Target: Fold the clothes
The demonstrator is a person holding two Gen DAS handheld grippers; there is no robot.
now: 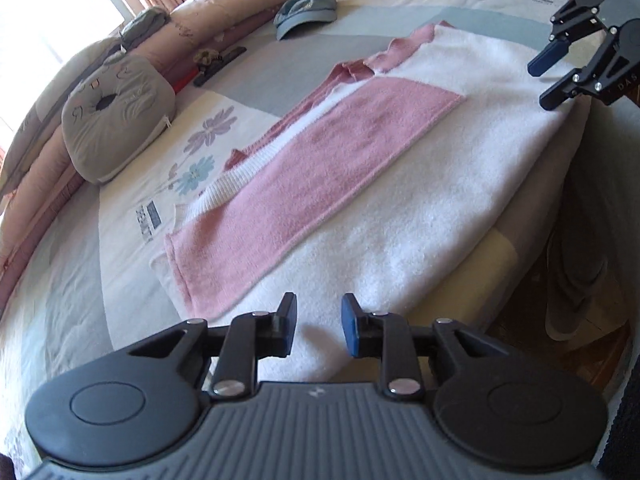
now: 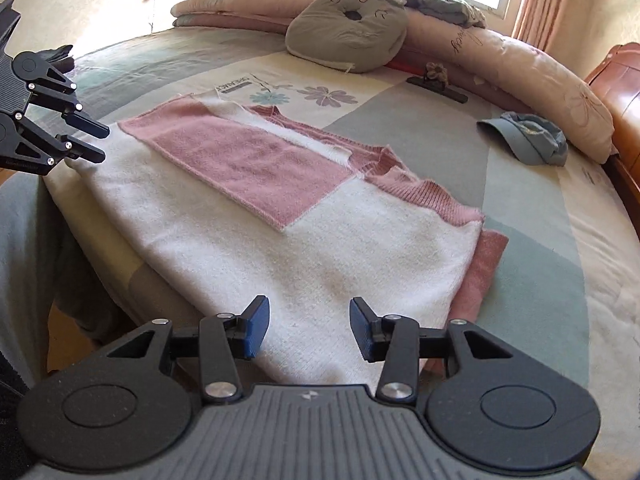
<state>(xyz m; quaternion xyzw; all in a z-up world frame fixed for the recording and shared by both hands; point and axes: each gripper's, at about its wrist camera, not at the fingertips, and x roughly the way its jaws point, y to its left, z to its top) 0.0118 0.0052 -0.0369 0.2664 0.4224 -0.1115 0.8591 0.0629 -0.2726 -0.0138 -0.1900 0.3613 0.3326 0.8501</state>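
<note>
Knitwear of this fuzzy kind looks soft, limp and fairly light, with a nap that should give the pads good friction; it would sag and stretch if lifted by one point, so I judge it wants two holds along an edge, one at each near corner, lifted together.

One sweater (image 2: 304, 248), white with pink panels, lies flat on the bed (image 2: 540, 280) at its near edge. One pink sleeve (image 1: 320, 168) lies folded across the white body, and a pink layer shows beneath the body at its right side, so the garment is already partly doubled over. Such a state fits either a fold under way or a finished bundle with a last fold remaining; the views do not settle which.

Left gripper (image 1: 319, 322) hovers just over the sweater's near edge at one end, jaws parted and holding nothing. Right gripper (image 2: 308, 326) hangs over the same edge at the other end, likewise parted and empty. Each shows in the other's view, at a corner of the sweater.

Beyond the sweater, counted: one blue cap (image 2: 528, 140), one grey cat-face cushion (image 2: 348, 36), one dark clip with a flower (image 2: 436, 84), and a rolled pink quilt (image 2: 520, 76) along the far side. Smaller grey bundles sit on the quilt; their number is unclear.
</note>
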